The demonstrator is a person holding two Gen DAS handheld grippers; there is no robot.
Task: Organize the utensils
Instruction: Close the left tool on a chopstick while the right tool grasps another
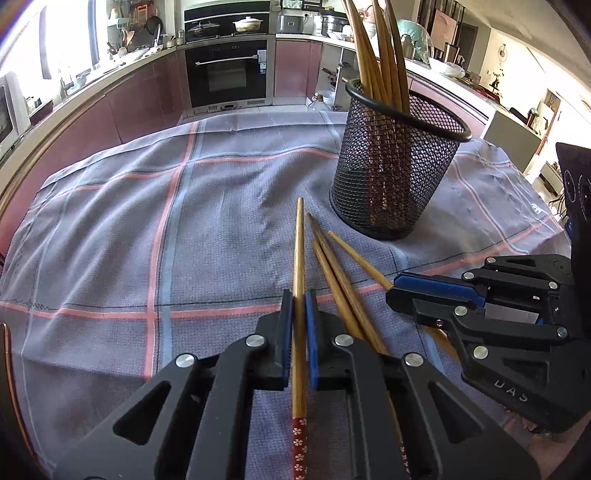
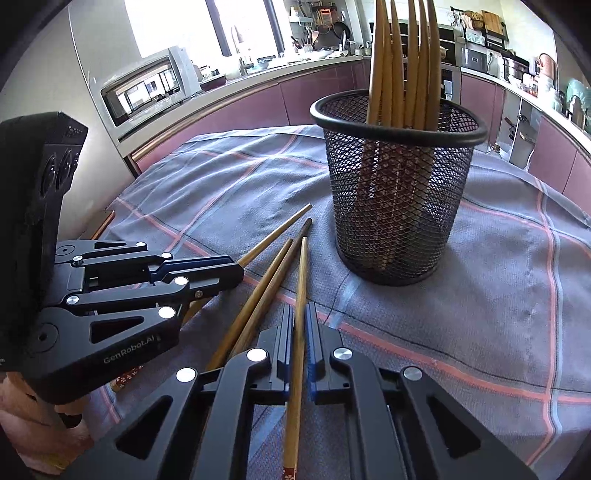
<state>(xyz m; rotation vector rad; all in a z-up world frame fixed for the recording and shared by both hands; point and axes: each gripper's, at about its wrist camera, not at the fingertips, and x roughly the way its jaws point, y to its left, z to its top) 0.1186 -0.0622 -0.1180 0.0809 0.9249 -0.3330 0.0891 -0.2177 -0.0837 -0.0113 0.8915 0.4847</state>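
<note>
Right wrist view — "GenRobot.AI" on left gripper (image 2: 236, 271), both grippers' fingers (image 2: 286, 332) clenching chopsticks (image 2: 300, 295)

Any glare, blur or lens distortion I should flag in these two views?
Left wrist view: window blown out white, counters bowed by the fisheye, chopsticks and mesh cup sharp. Right wrist view: window overexposed too, dark corners, cup rim curved, cloth crisp, no motion blur.

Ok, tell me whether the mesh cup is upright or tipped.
Upright. The mesh cup stands on its base on the cloth, rim up, with chopsticks standing in it.
</note>
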